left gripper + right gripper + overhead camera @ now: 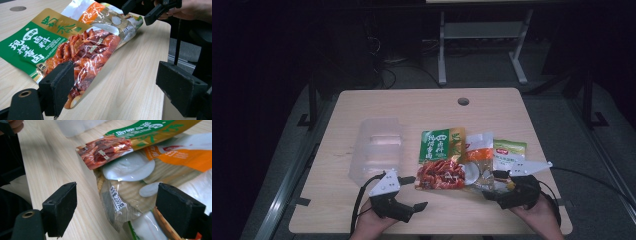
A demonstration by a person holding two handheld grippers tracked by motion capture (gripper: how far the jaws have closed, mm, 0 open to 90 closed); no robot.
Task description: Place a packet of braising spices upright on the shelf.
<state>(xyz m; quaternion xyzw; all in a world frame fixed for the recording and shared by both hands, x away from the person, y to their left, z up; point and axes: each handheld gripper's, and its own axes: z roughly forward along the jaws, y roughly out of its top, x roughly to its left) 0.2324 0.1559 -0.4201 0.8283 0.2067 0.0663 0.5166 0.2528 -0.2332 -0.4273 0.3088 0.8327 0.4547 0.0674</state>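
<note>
Three food packets lie side by side on the wooden table: a green-and-red one, a clear-and-orange one, and a green-and-white one at the right. My left gripper stands open at the green-and-red packet's near corner, which reaches just past its left jaw. My right gripper is open too, with the clear-and-orange packet's near edge lying between its jaws. In the left gripper view the right gripper shows beyond the packets.
A clear plastic container lies on the table left of the packets. A round cable hole sits near the far edge. Bare wood runs along the table's front edge. A white metal frame stands on the floor behind.
</note>
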